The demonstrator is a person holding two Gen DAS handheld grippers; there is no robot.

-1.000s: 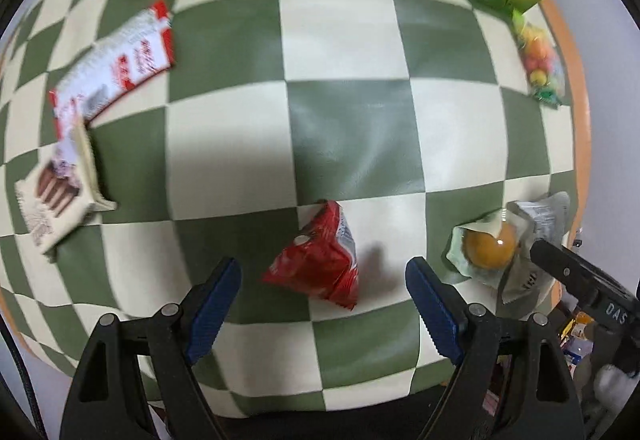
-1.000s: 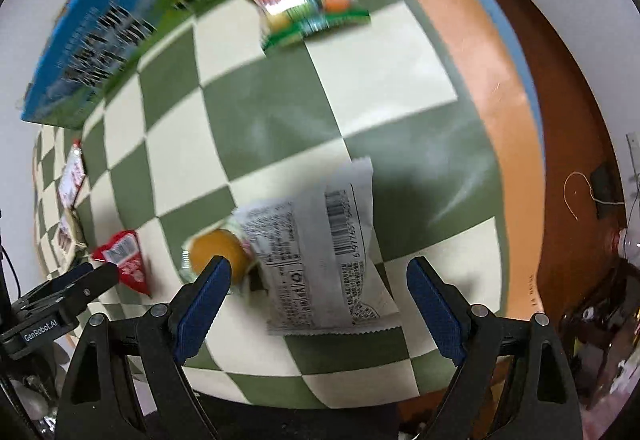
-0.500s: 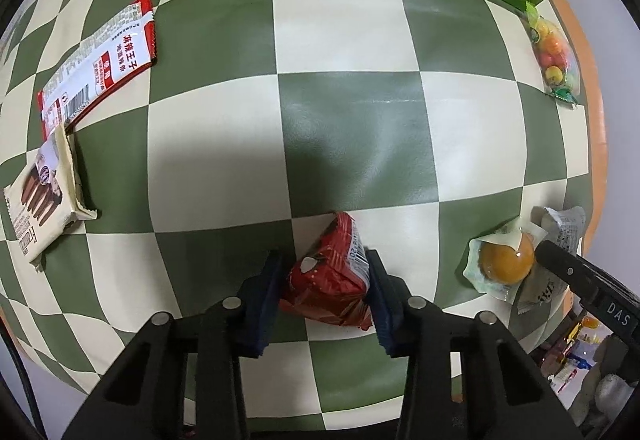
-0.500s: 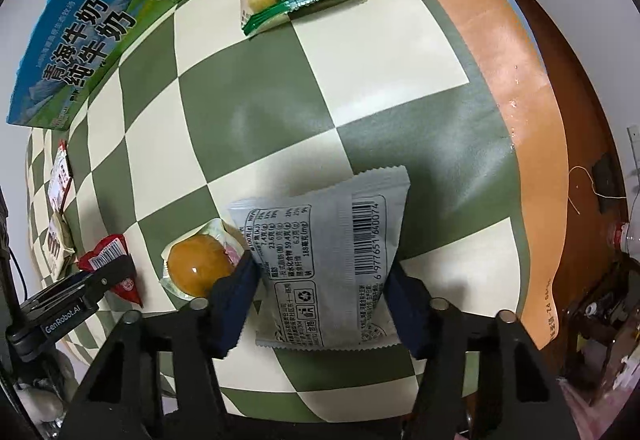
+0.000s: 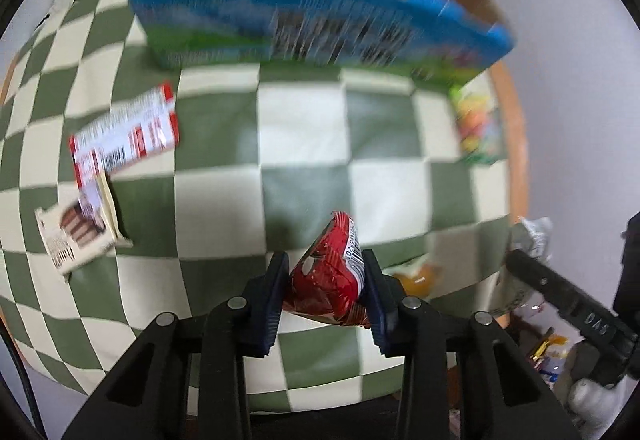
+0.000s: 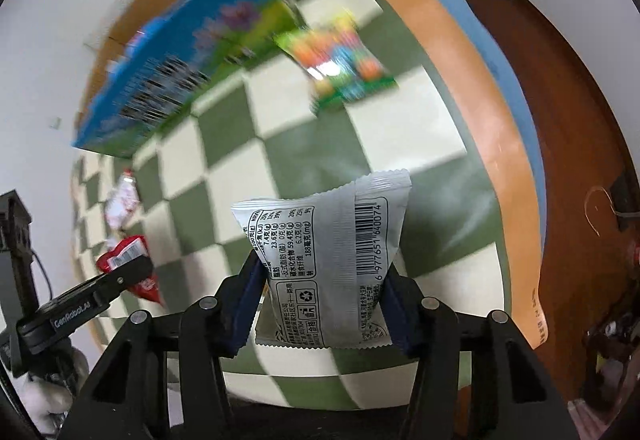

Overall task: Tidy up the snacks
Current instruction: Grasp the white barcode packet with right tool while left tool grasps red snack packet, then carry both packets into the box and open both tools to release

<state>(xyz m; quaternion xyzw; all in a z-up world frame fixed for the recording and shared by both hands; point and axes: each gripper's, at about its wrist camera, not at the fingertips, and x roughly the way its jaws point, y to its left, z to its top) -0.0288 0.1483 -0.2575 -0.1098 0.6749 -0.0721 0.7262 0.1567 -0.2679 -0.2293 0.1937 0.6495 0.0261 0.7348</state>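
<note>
1. Our left gripper (image 5: 325, 280) is clenched on a small red crinkled foil snack packet (image 5: 329, 276), pinched between its blue pads above the green-and-cream checkered tablecloth (image 5: 304, 144).
2. Our right gripper (image 6: 322, 294) is closing its jaws, grasping a grey plastic pouch printed with a barcode (image 6: 328, 260), upright between the fingers.
3. Beyond both fingertips stands a blue-and-green cardboard box (image 5: 312, 28), with a colourful candy bag (image 6: 340, 60) near it.

Left gripper (image 5: 325, 272) now clamped on the red snack packet (image 5: 328, 280), lifted off the cloth, right gripper (image 6: 322, 280) closing on the grey packet (image 6: 326, 264), raised too
</note>
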